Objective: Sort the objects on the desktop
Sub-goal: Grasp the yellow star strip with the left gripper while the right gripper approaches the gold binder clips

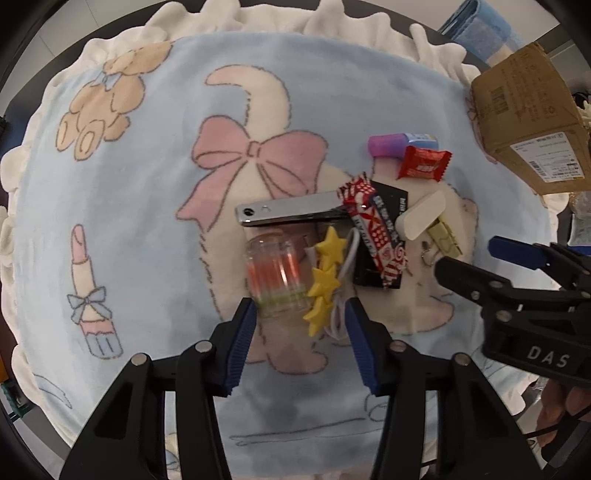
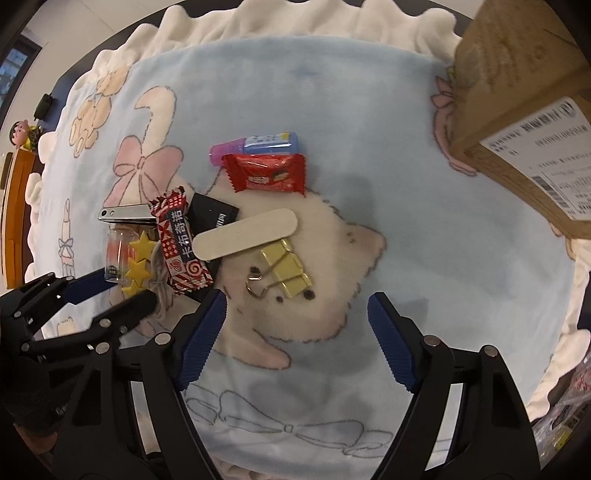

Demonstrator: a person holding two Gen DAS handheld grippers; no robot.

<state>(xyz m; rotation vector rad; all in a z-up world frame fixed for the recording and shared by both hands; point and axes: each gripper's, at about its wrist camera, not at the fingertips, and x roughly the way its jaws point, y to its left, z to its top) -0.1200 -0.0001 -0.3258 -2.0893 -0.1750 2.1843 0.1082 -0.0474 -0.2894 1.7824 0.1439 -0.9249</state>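
Observation:
A heap of small things lies on a pale blue cartoon blanket [image 1: 147,221]. My left gripper [image 1: 301,339] stands open just short of a clear jar [image 1: 275,275] with orange sticks and a yellow star clip [image 1: 325,280] on a white cord. Behind them lie a silver clip [image 1: 291,210], a red-white candy bar [image 1: 373,229] on a black card, a nail file [image 2: 245,232], a yellow binder clip [image 2: 286,267], a red candy packet [image 2: 267,173] and a purple-blue tube [image 2: 255,146]. My right gripper [image 2: 297,332] is open, empty, just in front of the binder clip.
A brown cardboard box [image 2: 517,110] with a shipping label stands at the right edge of the blanket. White ruffled trim [image 1: 258,18] rings the blanket. A blue folded cloth [image 1: 476,29] lies far right. Plastic packets [image 2: 569,391] sit beyond the right border.

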